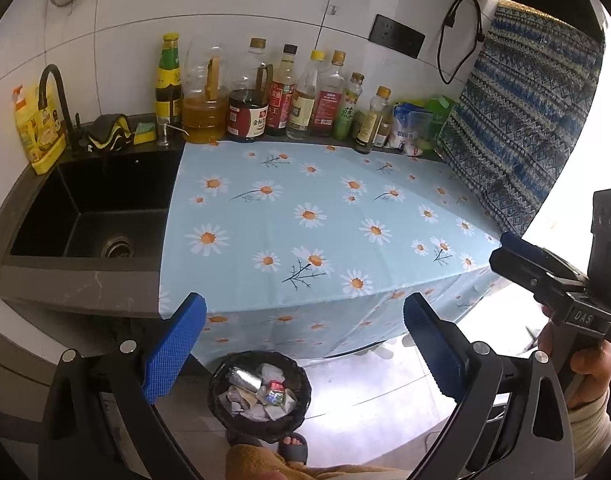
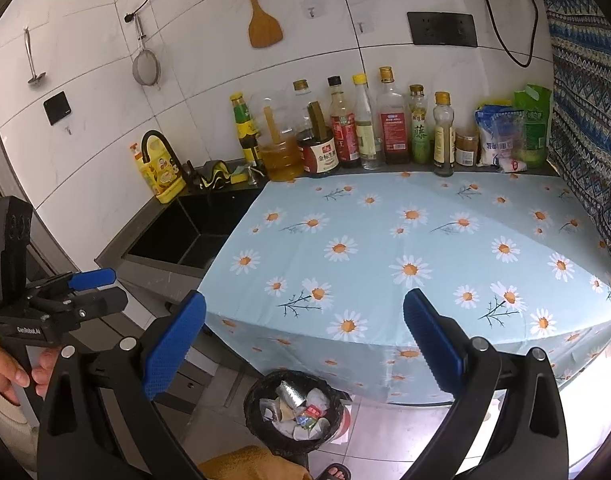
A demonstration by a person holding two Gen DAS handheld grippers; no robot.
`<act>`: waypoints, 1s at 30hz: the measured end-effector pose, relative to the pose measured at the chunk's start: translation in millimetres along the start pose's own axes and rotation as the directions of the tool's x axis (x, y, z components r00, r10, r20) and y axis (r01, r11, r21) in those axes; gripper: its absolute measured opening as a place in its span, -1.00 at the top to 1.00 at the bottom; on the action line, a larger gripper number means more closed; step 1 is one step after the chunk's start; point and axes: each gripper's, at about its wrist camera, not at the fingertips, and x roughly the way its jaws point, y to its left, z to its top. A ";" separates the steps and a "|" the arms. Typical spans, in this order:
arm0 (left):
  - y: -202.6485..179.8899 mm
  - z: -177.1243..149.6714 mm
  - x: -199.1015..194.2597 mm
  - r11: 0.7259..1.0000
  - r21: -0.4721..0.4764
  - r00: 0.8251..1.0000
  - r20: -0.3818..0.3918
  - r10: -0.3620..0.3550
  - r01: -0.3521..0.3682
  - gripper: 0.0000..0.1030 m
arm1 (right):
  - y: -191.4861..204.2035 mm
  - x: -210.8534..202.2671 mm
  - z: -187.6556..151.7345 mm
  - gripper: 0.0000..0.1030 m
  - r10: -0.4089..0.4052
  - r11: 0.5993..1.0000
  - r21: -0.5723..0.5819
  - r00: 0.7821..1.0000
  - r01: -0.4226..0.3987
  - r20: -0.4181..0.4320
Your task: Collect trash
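Note:
A black trash bin (image 1: 216,390) stands on the floor in front of the counter, filled with crumpled paper, foil and small packets (image 1: 261,392). My left gripper (image 1: 305,344) hangs above it, open, with nothing between its blue pads (image 1: 173,348). The right wrist view shows the same bin (image 2: 251,400) and its trash (image 2: 297,408) below my right gripper (image 2: 305,340), which is also open and holds nothing. Each gripper appears in the other's view: the right one (image 1: 505,252) at the right edge, the left one (image 2: 111,290) at the left edge. The daisy-print cloth (image 1: 305,220) on the counter lies bare.
A black sink (image 1: 105,184) with a faucet (image 1: 53,92) lies left of the cloth. A row of sauce and oil bottles (image 1: 281,92) and bags line the back wall. A patterned blue cloth (image 1: 517,120) hangs at right. A person's sandalled foot (image 1: 293,450) is beside the bin.

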 end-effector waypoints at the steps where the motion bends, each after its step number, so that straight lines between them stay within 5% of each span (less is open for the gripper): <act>1: -1.0 -0.8 -0.5 1.000 0.004 1.000 -0.003 0.003 -0.003 -0.87 | -1.1 -2.2 0.0 -0.90 -0.008 1.000 -0.001 1.000 0.008 0.013; 30: 0.4 0.3 -19.4 0.998 0.003 0.997 0.039 0.070 -0.070 -0.87 | -1.8 -10.6 -3.3 -0.90 -0.034 0.999 0.008 0.999 0.034 0.032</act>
